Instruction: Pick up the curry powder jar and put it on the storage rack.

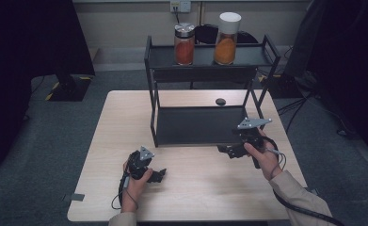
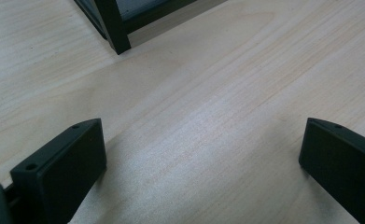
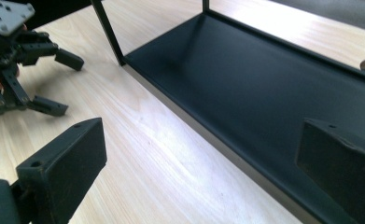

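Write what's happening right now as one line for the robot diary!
left gripper: open, over table | right gripper: open, at rack bottom shelf edge | two spice jars: on top shelf

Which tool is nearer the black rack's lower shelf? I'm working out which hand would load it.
Right. The right tool sits at the lower shelf's front right corner; the left tool rests farther back on the table.

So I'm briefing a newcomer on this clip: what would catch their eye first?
Probably the two spice jars, the steel-lidded jar and the white-lidded jar, bright orange-red on the top shelf of the black rack at the table's far side. Nearer, the left gripper and right gripper rest open over the pale wooden table.
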`<state>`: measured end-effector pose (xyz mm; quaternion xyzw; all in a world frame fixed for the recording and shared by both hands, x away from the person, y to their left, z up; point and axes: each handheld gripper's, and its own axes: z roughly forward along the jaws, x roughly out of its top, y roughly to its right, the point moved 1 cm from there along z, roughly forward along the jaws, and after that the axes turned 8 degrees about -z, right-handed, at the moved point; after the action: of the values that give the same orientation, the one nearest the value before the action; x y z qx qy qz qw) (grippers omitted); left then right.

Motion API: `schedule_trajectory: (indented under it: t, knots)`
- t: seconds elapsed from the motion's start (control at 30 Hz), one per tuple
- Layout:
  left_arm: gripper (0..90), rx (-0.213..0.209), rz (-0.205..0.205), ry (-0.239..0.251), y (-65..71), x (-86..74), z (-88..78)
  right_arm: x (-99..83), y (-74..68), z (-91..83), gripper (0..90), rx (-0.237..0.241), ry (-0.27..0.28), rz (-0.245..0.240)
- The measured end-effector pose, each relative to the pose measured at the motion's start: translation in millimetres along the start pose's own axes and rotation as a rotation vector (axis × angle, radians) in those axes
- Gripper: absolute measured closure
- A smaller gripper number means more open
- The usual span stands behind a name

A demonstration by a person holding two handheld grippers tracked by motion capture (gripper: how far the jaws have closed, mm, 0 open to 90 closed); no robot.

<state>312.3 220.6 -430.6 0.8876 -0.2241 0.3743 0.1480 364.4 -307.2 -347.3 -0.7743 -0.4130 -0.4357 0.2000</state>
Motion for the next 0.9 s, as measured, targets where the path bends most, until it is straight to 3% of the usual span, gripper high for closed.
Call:
schedule_trajectory:
  t: [0.4,0.9]
  knots:
    - [0.0,0.0,-0.002,0.001,0.1,-0.2,0.1,-29.8,6.1,-5.5,1.1,0.016,-0.02,0.001]
    - [0.0,0.0,0.0,0.0,0.0,0.0,0.0,-57.6,8.7,-10.4,1.2,0.011,-0.066,-0.043]
